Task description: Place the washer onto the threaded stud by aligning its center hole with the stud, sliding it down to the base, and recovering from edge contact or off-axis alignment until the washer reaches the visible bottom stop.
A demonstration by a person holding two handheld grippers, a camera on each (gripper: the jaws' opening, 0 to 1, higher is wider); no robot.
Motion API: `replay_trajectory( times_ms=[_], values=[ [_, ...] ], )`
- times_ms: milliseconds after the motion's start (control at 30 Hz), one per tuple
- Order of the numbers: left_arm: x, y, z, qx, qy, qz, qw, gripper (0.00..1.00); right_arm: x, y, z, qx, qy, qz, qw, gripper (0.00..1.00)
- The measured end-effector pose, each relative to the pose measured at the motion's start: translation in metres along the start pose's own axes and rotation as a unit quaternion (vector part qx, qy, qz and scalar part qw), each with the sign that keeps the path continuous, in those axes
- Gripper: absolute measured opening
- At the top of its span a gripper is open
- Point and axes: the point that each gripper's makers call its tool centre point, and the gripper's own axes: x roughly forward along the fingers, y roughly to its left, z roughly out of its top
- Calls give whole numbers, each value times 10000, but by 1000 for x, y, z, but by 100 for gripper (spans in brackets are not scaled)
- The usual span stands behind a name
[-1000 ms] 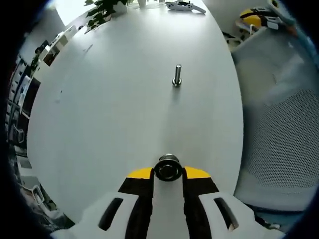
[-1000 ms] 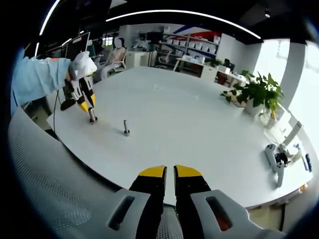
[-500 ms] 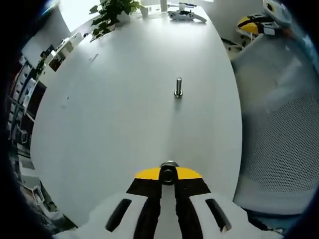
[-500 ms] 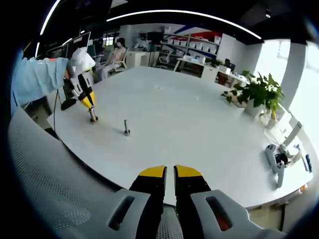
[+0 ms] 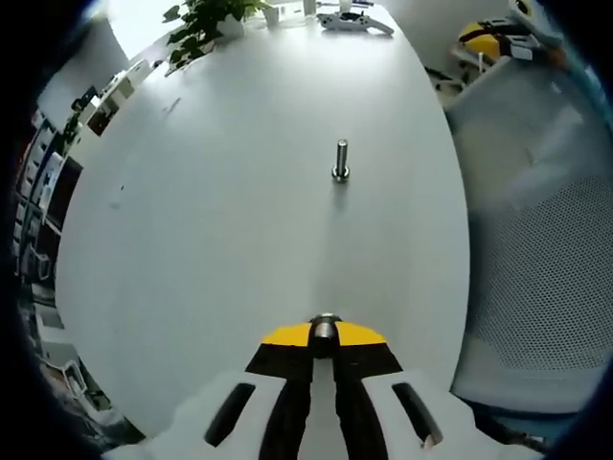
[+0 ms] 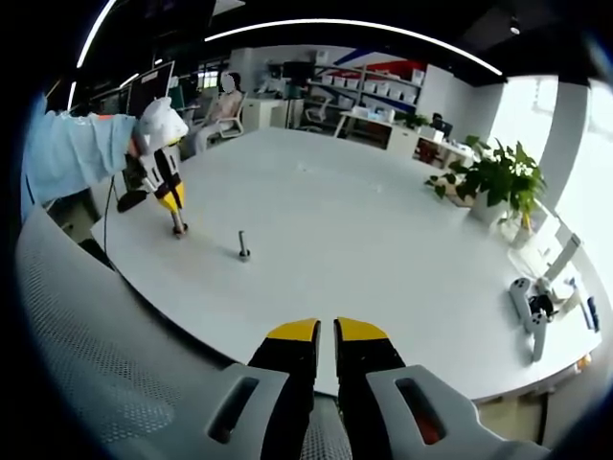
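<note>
Washer [image 5: 325, 329]: small grey metal ring, seen edge-on, pinched between the yellow tips of the left tool [image 5: 324, 335], low over the white tabletop [image 5: 220, 211].

Stud [image 5: 340, 160]: short silver threaded post, upright on a wider base (well ahead of the washer, apart from it), also seen at [image 6: 243, 247].

Left tool, from the right gripper view [image 6: 172, 203]: tilted tip-down, held by a gloved hand [image 6: 159, 125].

Right tool [image 6: 326, 333]: jaws nearly together, holding nothing, off the tabletop edge.
</note>
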Motion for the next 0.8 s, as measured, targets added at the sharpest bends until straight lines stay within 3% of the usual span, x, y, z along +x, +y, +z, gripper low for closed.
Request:
replay_trajectory(
  times_ms=[300,533,667,767,800],
  values=[
    [-20,6,4,-204,-324,300,9988,7,0,0,0,-15,2,-4,10000,9],
    [-51,12,21,-426,-1001,862,9903,12,0,0,0,-31,-13,-5,10000,9],
    [-79,10,34,-757,-1595,1228,9766,13,-1,-1,1,-31,-33,-24,10000,9],
    [-99,5,39,-1031,-2003,1425,9638,14,-1,-1,0,-37,-7,-31,10000,9],
    [-109,3,42,-1164,-2199,1510,9567,15,-1,-1,0,-39,3,-35,10000,9]
  ],
)
